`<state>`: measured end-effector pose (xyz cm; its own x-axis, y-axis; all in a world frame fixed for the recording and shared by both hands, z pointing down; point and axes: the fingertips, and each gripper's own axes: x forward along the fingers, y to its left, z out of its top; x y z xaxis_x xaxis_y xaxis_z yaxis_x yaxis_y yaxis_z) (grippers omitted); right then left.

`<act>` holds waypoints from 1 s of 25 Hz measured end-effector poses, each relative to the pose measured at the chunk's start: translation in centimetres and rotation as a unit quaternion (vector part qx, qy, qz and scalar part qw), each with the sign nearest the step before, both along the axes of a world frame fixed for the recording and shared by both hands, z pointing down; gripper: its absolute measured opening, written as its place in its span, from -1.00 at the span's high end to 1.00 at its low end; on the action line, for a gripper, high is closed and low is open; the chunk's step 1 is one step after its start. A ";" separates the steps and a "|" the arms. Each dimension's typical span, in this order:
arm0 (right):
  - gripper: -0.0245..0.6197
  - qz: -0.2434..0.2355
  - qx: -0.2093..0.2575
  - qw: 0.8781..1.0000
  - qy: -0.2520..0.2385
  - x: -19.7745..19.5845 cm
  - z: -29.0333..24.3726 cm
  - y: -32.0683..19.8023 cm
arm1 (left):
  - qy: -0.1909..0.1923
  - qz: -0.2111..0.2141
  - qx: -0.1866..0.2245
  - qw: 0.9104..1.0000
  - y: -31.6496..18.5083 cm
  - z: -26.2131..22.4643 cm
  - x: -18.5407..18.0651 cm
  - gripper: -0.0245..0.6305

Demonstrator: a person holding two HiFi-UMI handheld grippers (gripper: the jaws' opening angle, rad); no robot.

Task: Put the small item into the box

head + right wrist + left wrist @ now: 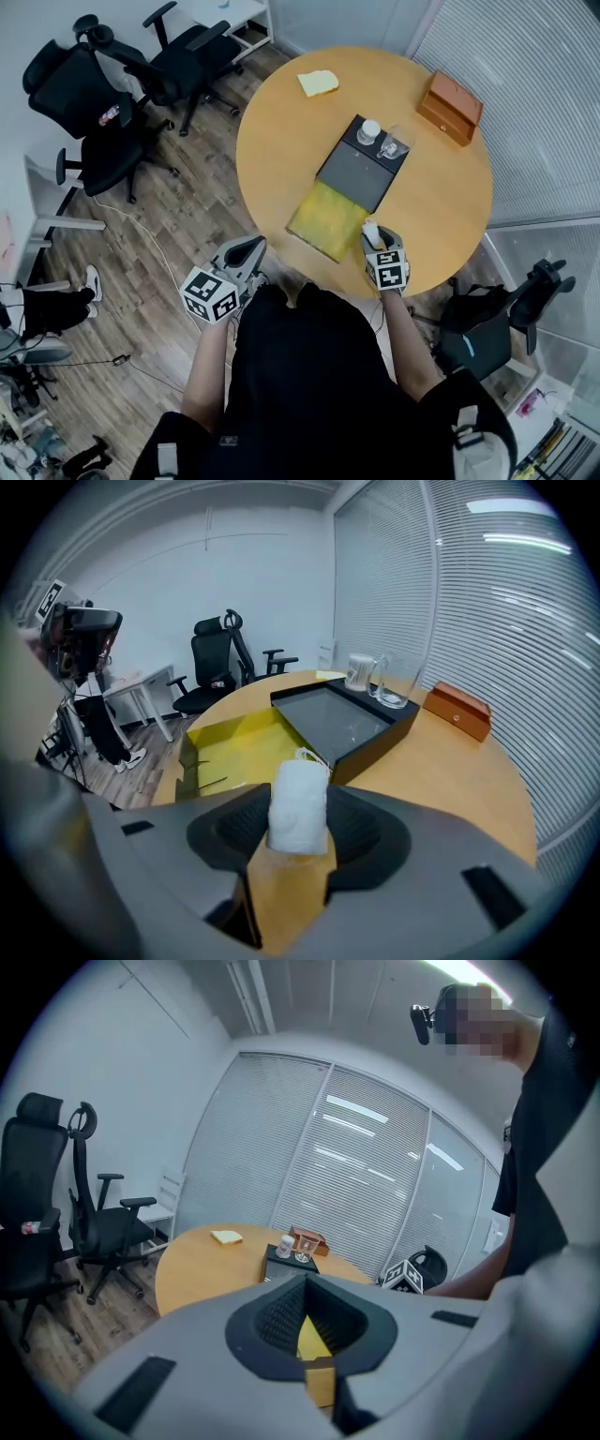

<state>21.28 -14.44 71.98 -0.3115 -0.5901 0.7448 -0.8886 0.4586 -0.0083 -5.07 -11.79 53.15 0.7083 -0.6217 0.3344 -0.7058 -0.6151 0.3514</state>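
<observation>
Only the black-and-white square markers on each gripper's cube (387, 269) carry any print, and they hold patterns, not words.

The worktop (281, 141) is a round table of pale wood on a wood-plank floor (178, 225). Black office chairs (89, 112) are to the left and slatted blinds (525, 94) line the wall to the right.

A yellow box (326, 220) lies open at the worktop's near edge, showing its yellow inside. Its far edge touches a shallow black tray (361, 169) with a grey floor. A white jar (368, 131) and a glass mug (394, 143) stand side by side at the tray's far end. A closed brown wooden box (450, 106) sits well apart at the far right. A pale yellow slab (318, 82) lies alone at the far side.

The right gripper (291, 829) clamps a small white wrapped item (299, 803) upright between its jaws. It holds the item just beside the yellow box's near right corner, not inside the box.

The left gripper (309, 1335) is off the worktop's near left edge. Its jaws leave only a narrow slit, with nothing between them.
</observation>
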 end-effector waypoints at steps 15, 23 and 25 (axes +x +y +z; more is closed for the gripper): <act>0.36 -0.090 -0.009 0.996 0.001 -7.9 1.6 -2.0 | -0.006 -0.055 -0.008 0.998 1.4 0.0 -4.5 0.91; 0.36 -0.130 -0.017 0.991 0.002 -11.8 2.8 -3.1 | -0.014 -0.075 -0.013 0.997 1.8 0.1 -6.3 0.91; 0.36 -0.136 -0.026 0.990 0.003 -12.4 3.0 -3.1 | -0.016 -0.078 -0.013 0.997 1.9 0.0 -6.5 0.91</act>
